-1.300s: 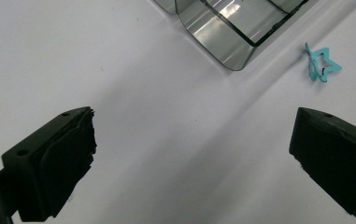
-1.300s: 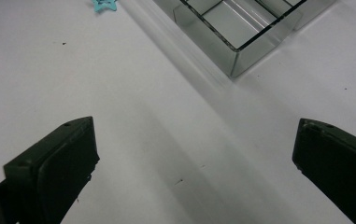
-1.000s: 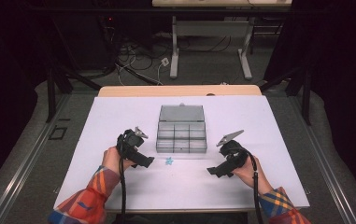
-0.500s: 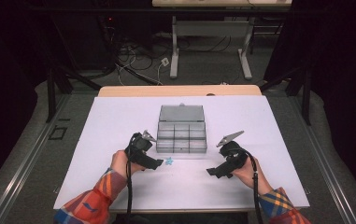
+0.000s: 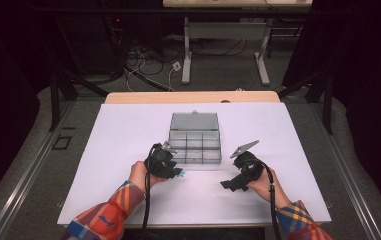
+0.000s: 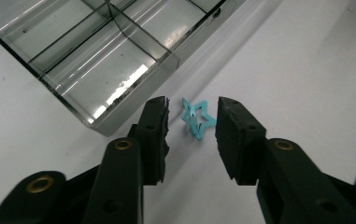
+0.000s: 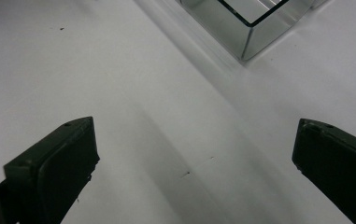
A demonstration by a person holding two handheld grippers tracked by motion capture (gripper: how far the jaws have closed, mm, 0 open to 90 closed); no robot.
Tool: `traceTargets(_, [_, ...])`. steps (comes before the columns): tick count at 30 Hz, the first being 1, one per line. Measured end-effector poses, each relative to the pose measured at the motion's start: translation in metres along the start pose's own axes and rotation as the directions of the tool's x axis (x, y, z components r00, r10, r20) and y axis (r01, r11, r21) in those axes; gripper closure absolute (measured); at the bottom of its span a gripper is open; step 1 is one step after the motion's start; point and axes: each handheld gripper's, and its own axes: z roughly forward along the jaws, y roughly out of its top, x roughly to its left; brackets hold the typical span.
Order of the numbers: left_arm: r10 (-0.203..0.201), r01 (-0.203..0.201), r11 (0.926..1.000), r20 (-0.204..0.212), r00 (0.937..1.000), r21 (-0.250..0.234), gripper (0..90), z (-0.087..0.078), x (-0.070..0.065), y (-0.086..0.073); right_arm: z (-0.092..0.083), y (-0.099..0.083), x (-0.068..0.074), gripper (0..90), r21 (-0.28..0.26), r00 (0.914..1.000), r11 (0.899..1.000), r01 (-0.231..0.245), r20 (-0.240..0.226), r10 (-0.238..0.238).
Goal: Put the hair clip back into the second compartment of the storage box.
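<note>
Teal star clip [image 6: 197,117] lies on the white table [image 5: 128,150], just off the near edge of the clear compartment box [image 5: 195,140], by its front-left corner. Left gripper [image 6: 192,119] is right over it: jaws have just been closing, now narrow, w/ the star between them. Right pad looks to be at a star point, left pad apart from it; can't tell for sure if either presses yet, probably not gripped. In the high view the left gripper [image 5: 170,170] sits at the box's near-left corner. Right gripper [image 7: 192,149] hangs over bare table near the box corner, jaws spread wide, nothing between them.
</note>
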Motion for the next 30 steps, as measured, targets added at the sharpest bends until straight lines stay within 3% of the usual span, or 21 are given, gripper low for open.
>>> traceTargets(4, [0.005, -0.005, 0.9999, 0.005, 1.0000, 0.015, 73.8, 0.010, 0.002, 0.002, 0.001, 0.001, 0.001, 0.0, 0.009, 1.0000, 1.000, 0.001, 0.009, -0.001])
traceTargets(11, [-0.004, 0.004, 0.9998, 0.014, 0.9999, 0.020, 78.5, 0.018, 0.006, 0.002, 0.004, 0.001, 0.002, 0.0, 0.015, 0.9998, 1.000, 0.018, 0.004, -0.018])
traceTargets(15, [-0.008, 0.007, 0.9997, 0.048, 0.9988, 0.025, 81.5, 0.023, 0.007, 0.001, 0.003, 0.000, 0.003, 0.0, 0.022, 0.9997, 1.000, 0.022, 0.004, -0.022])
traceTargets(22, [0.005, -0.005, 1.0000, 0.063, 0.9980, 0.005, 88.3, 0.020, 0.004, -0.001, 0.003, 0.000, 0.003, 0.0, 0.017, 0.9999, 1.000, 0.011, 0.008, -0.011])
traceTargets(27, [-0.007, 0.008, 0.9998, 0.076, 0.9971, -0.016, 89.4, 0.018, 0.002, -0.002, 0.004, 0.002, 0.004, 0.0, 0.012, 0.9993, 0.999, 0.035, 0.008, -0.035])
traceTargets(30, [0.009, -0.007, 0.9997, 0.069, 0.9976, -0.024, 89.4, 0.017, 0.000, -0.001, 0.003, 0.000, 0.006, 0.0, 0.019, 0.9997, 1.000, 0.023, 0.005, -0.023])
